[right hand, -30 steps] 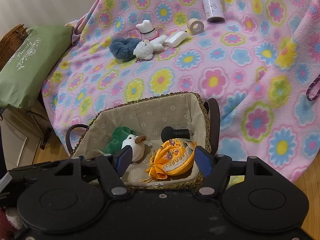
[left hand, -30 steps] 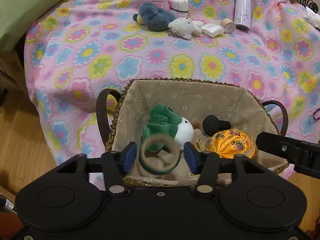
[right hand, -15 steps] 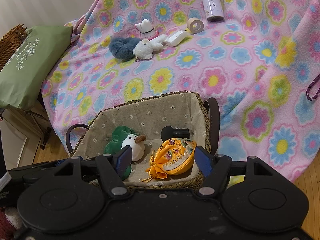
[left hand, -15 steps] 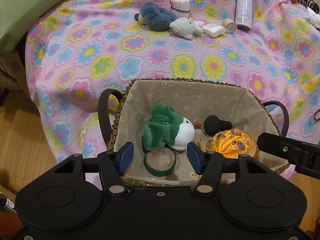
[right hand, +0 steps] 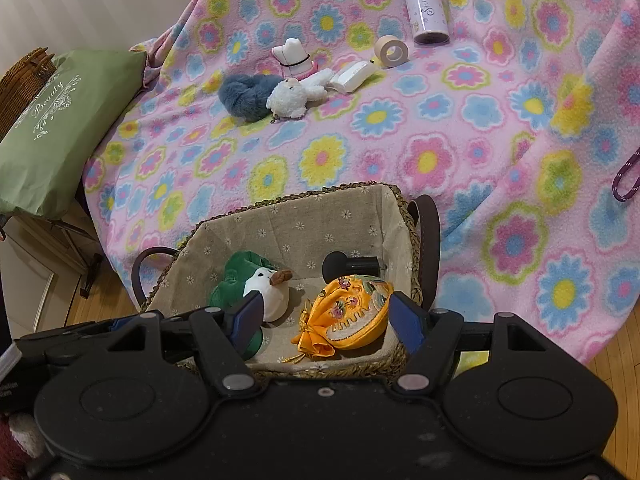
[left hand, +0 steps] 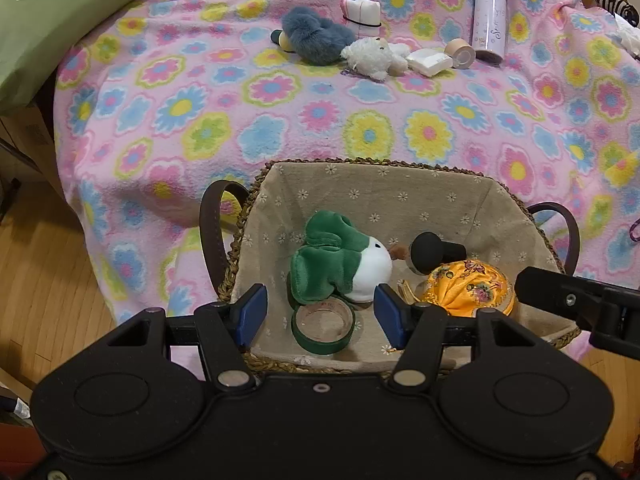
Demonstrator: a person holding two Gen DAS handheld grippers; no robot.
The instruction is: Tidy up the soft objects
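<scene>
Step in hand: green tape roll [left hand: 323,325] lies flat on the basket [left hand: 380,168] lining, just below the left gripper [left hand: 318,309], so I judge one drop-off finished and the next pick not yet begun.
Left fingers: apart and empty, pads on either side of the tape roll but above it, pressing nothing.
Right fingers: right gripper [right hand: 326,318] hangs over the basket's near edge with its pads spread and nothing between them; the orange pouch [right hand: 346,316] lies below in the basket, not gripped.
Basket contents, counted: one green-and-white duck plush [left hand: 340,264], one orange pouch, one black cylindrical piece [left hand: 434,250], one green tape roll; four things in all.
Soft things left out: two, a blue furry toy [left hand: 316,38] and a white fluffy toy [left hand: 370,56], touching each other far up on the flowered blanket [left hand: 240,120].
Other things on blanket, counted: one lilac bottle [left hand: 489,20], one beige tape roll [left hand: 461,53], one white flat box [left hand: 429,62], one white-and-pink bundle with a black band [left hand: 362,12].
Beyond blanket: one green cushion [right hand: 60,128] to the left.
Next move, as I judge it: lift a gripper clear of the basket, reach well across the blanket to the two furry toys, and close on one without dragging its neighbour.
Risk: white toy lies against the white box, so a loose pinch may catch both.
</scene>
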